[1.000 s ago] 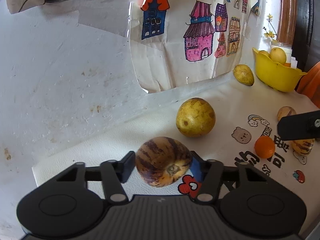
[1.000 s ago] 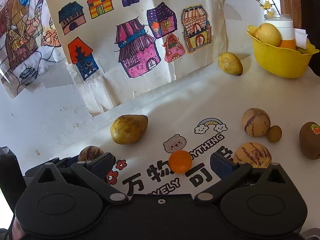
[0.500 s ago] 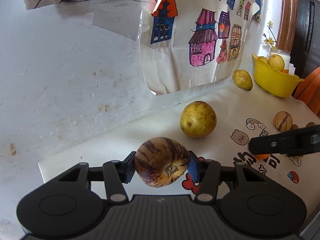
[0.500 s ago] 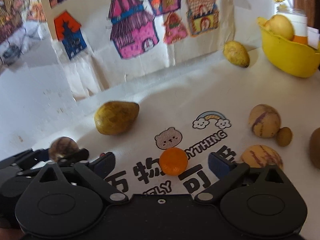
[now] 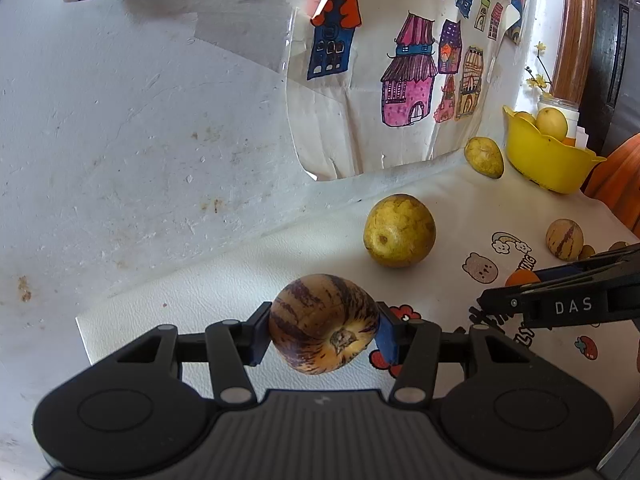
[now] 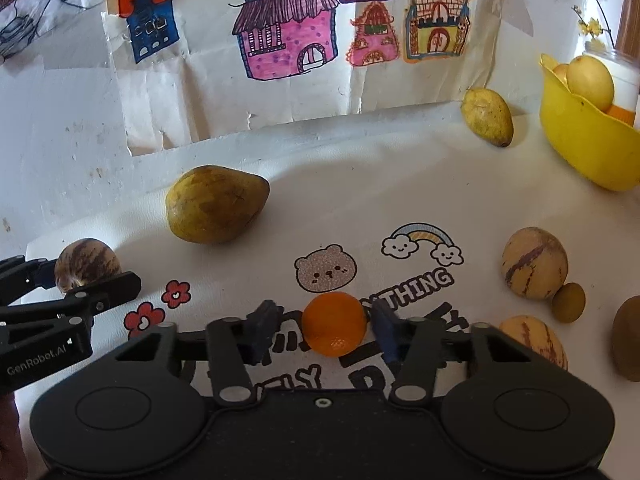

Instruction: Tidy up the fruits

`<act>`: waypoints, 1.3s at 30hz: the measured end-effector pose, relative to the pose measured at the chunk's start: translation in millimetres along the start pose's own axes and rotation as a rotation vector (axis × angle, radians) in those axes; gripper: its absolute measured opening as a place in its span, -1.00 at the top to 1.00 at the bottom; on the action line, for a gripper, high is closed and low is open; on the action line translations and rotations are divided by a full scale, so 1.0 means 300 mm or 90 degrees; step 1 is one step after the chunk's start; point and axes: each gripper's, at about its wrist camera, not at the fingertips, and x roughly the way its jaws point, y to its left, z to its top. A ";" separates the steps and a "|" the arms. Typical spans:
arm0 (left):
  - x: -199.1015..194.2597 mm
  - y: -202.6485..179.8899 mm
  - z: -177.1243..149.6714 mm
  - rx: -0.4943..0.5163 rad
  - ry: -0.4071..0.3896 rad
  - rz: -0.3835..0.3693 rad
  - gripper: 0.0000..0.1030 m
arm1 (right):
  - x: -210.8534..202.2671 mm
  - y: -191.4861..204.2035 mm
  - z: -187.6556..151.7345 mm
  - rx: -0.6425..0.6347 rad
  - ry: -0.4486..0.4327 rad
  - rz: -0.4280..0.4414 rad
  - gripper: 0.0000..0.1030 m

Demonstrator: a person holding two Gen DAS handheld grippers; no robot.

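My left gripper (image 5: 324, 330) is shut on a purple-striped yellow melon (image 5: 316, 312) and holds it just above the white printed mat (image 5: 224, 280). The right wrist view shows that same melon (image 6: 86, 262) at far left. My right gripper (image 6: 324, 330) points down at a small orange (image 6: 334, 320) lying on the mat. Its jaws are closing with the orange between them, and narrow gaps still show beside the pads. Its fingers (image 5: 572, 306) reach in from the right in the left wrist view. A yellow bowl (image 6: 580, 152) with pale fruit in it stands at the back right.
Two yellow-green mangoes lie on the mat, one near the middle (image 6: 216, 204) and one by the bowl (image 6: 486, 116). At right are two striped melons (image 6: 534, 262) (image 6: 532, 340), a small brown fruit (image 6: 568, 302) and a kiwi (image 6: 628, 340). A wall with house drawings (image 6: 288, 32) closes the back.
My right gripper has sunk over the orange and its jaws have narrowed from wide open to close around it. The left gripper still holds the striped melon in the same place.
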 end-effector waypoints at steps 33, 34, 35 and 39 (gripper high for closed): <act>-0.326 -0.140 0.031 0.039 -0.071 -0.039 -0.10 | -0.538 0.010 -0.070 0.034 -0.123 0.015 0.35; -0.346 -0.151 0.030 0.042 -0.075 -0.042 -0.10 | -0.562 0.009 -0.080 0.037 -0.130 0.014 0.35; -0.367 -0.161 0.028 0.045 -0.079 -0.045 -0.10 | -0.588 0.009 -0.091 0.040 -0.136 0.012 0.35; -0.446 -0.200 0.017 0.057 -0.093 -0.055 -0.10 | -0.688 0.007 -0.132 0.050 -0.161 0.007 0.35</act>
